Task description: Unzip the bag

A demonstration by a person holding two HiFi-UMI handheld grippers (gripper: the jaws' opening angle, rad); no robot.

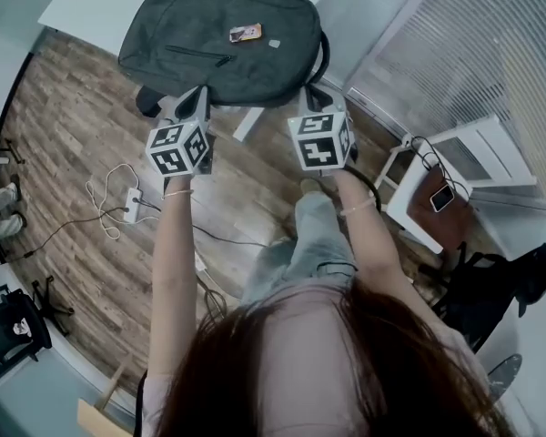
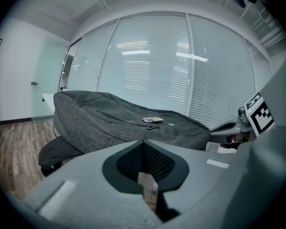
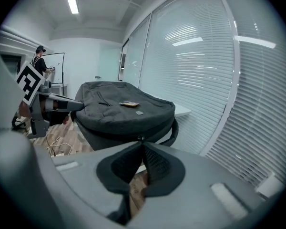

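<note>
Nearest the head camera, the person's forearms reach out over a wood floor (image 1: 64, 135), each hand carrying tongs topped by a marker cube. A white power strip (image 1: 131, 205) with loose cables lies on the floor to the left, and a phone (image 1: 442, 198) rests on a small white stand to the right. The left tongs (image 1: 193, 98) (image 2: 144, 142) are fully closed, the pads meeting with nothing between them, and they point at the near left corner of the backpack. The right tongs (image 1: 311, 98) (image 3: 142, 141) are closed and empty too, their tips near the backpack's near side beside its carry handle (image 1: 322, 57). The grey backpack (image 1: 218, 35) (image 2: 109, 118) (image 3: 119, 113) lies flat on a white table (image 1: 91, 7), its front pocket zip (image 1: 200, 55) closed, with a small card (image 1: 246, 33) on top. Behind it stand slatted window blinds (image 1: 455, 53)
</note>
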